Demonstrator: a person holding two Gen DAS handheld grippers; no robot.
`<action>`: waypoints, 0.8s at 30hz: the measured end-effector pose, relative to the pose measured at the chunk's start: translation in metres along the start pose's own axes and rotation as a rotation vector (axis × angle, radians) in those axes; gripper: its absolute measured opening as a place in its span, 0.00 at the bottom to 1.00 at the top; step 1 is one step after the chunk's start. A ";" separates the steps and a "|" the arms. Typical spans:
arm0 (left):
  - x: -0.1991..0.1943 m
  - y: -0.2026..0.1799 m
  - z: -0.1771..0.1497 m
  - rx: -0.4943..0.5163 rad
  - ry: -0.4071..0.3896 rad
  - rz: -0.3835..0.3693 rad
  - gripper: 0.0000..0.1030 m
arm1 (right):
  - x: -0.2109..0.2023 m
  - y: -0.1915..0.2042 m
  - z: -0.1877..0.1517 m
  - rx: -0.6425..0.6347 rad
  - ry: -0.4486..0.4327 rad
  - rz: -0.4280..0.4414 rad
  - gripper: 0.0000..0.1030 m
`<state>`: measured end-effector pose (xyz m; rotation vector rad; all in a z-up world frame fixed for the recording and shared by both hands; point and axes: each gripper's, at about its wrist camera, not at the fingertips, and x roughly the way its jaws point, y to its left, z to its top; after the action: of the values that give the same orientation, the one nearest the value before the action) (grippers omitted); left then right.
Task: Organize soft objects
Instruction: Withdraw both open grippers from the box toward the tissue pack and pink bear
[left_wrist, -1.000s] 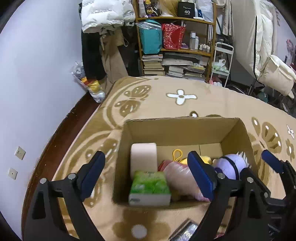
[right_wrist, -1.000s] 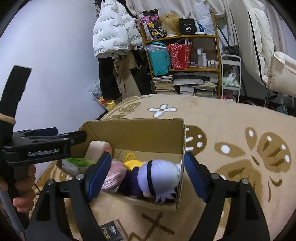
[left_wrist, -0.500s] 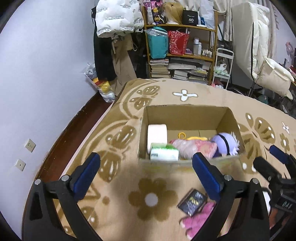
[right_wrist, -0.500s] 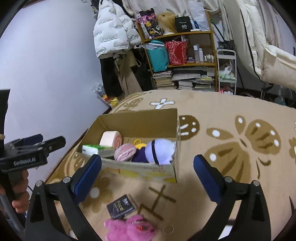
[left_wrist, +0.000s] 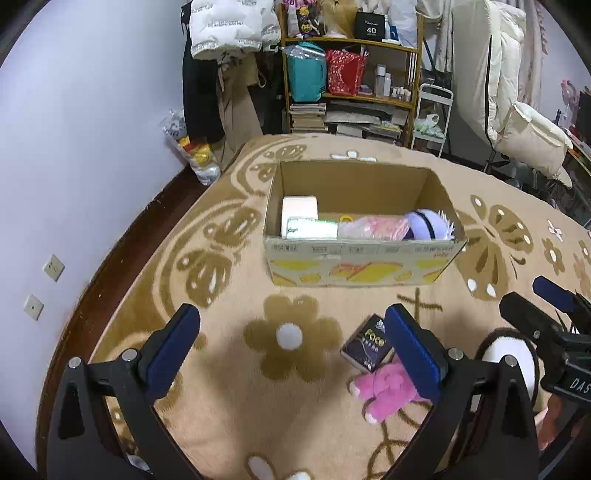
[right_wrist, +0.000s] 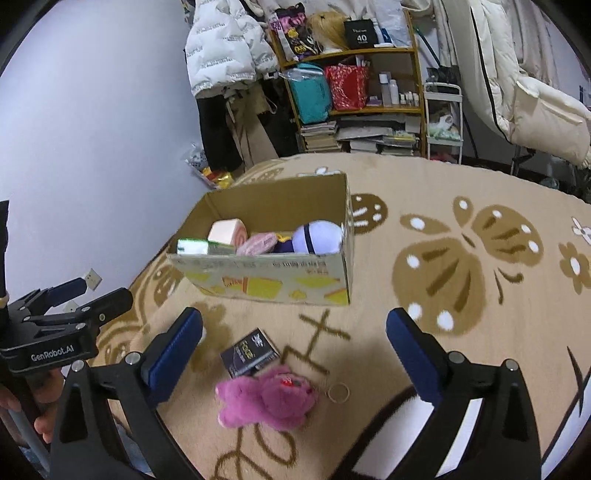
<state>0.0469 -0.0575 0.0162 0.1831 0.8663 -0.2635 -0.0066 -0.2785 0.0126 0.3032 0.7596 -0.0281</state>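
Open brown cardboard box (right_wrist: 280, 280): four soft items packed; fuzzy pink plush toy (right_wrist: 267, 398) outstanding on rug; both hand-held grippers wide, empty.

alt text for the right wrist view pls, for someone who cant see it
An open right gripper hangs empty over a beige flower-patterned rug, above a pink plush toy and a small dark packet. Beyond them stands an open cardboard box holding soft items; the left gripper shows at the left edge.
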 end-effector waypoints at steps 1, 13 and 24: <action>0.002 0.000 -0.002 0.002 0.004 -0.001 0.97 | 0.000 0.000 -0.002 0.001 0.007 -0.005 1.00; 0.031 -0.004 -0.015 0.018 0.058 -0.018 0.97 | 0.017 -0.012 -0.015 0.086 0.072 -0.012 1.00; 0.069 -0.014 -0.022 0.023 0.158 -0.099 0.97 | 0.053 -0.033 -0.027 0.206 0.197 0.019 0.91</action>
<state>0.0692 -0.0758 -0.0522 0.1840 1.0308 -0.3549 0.0089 -0.2983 -0.0507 0.5152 0.9519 -0.0592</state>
